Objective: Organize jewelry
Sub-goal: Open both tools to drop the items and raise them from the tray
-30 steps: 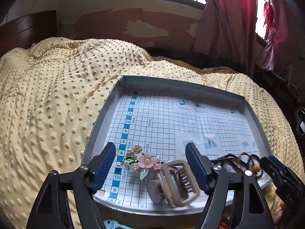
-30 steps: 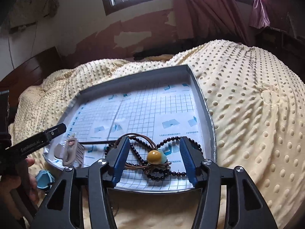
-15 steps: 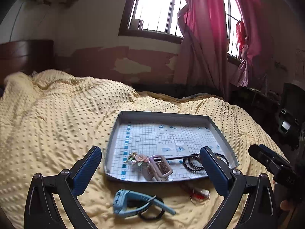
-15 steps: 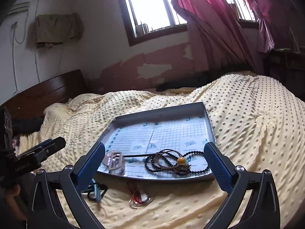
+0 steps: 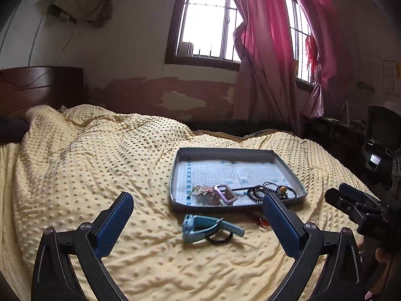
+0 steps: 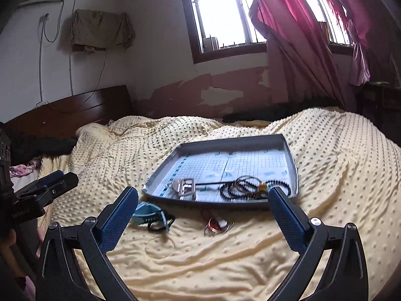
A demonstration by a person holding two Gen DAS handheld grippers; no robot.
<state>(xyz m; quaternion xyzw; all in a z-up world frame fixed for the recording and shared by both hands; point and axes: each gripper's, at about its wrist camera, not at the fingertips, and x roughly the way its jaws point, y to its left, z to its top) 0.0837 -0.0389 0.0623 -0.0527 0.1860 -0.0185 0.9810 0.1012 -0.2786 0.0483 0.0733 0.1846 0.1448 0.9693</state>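
A grey tray point(image 5: 292, 169) point(image 6: 292, 155) with a grid sheet lies on the yellow bedspread. Along its near side rest a flower brooch point(image 5: 200, 190), a beige claw hair clip point(image 5: 225, 193) point(image 6: 186, 188) and a black bead necklace with an amber bead point(image 5: 272, 191) point(image 6: 246, 188). On the bedspread in front of the tray lie a blue watch point(image 5: 206, 228) point(image 6: 149, 215), a black loop beside it, and a red and silver ring piece point(image 6: 216, 224). My left gripper point(image 5: 198, 213) and right gripper point(image 6: 204, 208) both hang open and empty, well back from the tray.
The dotted yellow bedspread point(image 5: 87, 175) covers the whole bed. A dark wooden headboard point(image 6: 75, 107) stands at the left. A window with red curtains point(image 5: 263, 50) is behind the bed. Dark furniture point(image 5: 381, 135) stands at the right.
Both grippers have pulled far back and up from the tray and stand wider open. The jewelry they hovered over stays in the tray; the watch and ring piece have come into view.
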